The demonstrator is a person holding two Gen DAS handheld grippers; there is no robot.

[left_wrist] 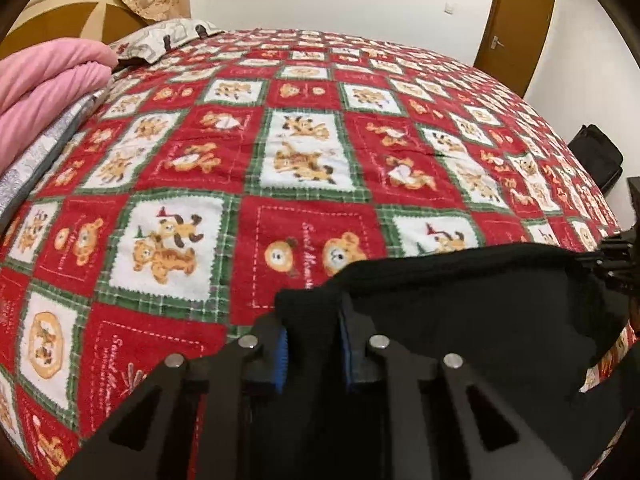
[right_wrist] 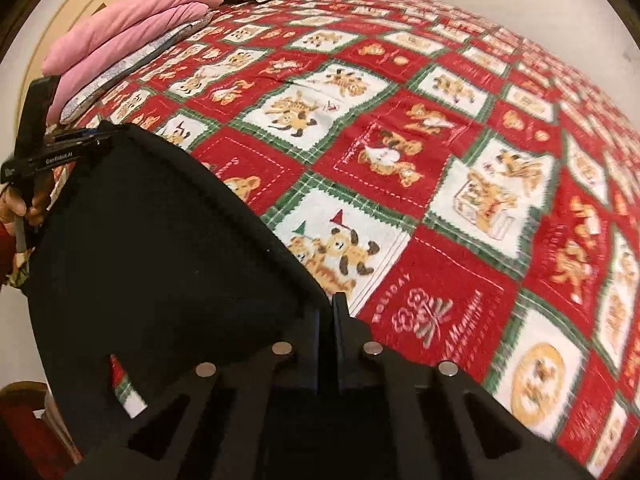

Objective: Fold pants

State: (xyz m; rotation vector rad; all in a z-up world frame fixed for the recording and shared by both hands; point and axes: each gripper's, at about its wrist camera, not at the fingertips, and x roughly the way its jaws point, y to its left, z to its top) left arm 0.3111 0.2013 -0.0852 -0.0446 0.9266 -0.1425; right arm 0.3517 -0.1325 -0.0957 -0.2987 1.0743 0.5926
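Observation:
The black pants (left_wrist: pixel 460 304) hang stretched between my two grippers above the near side of the bed. My left gripper (left_wrist: pixel 312 340) is shut on one corner of the pants' top edge, black cloth bunched between its blue pads. My right gripper (right_wrist: pixel 330 320) is shut on the other corner of the pants (right_wrist: pixel 160 248). In the left wrist view the right gripper (left_wrist: pixel 616 260) shows at the far right edge. In the right wrist view the left gripper (right_wrist: pixel 60 148) shows at the far left, held by a hand.
The bed carries a red, green and white checked blanket (left_wrist: pixel 304 152) with bear pictures. Folded pink bedding (left_wrist: pixel 48 84) and a patterned pillow (left_wrist: pixel 168 36) lie at the head end. A brown door (left_wrist: pixel 516 20) and a black bag (left_wrist: pixel 596 156) are beyond the bed.

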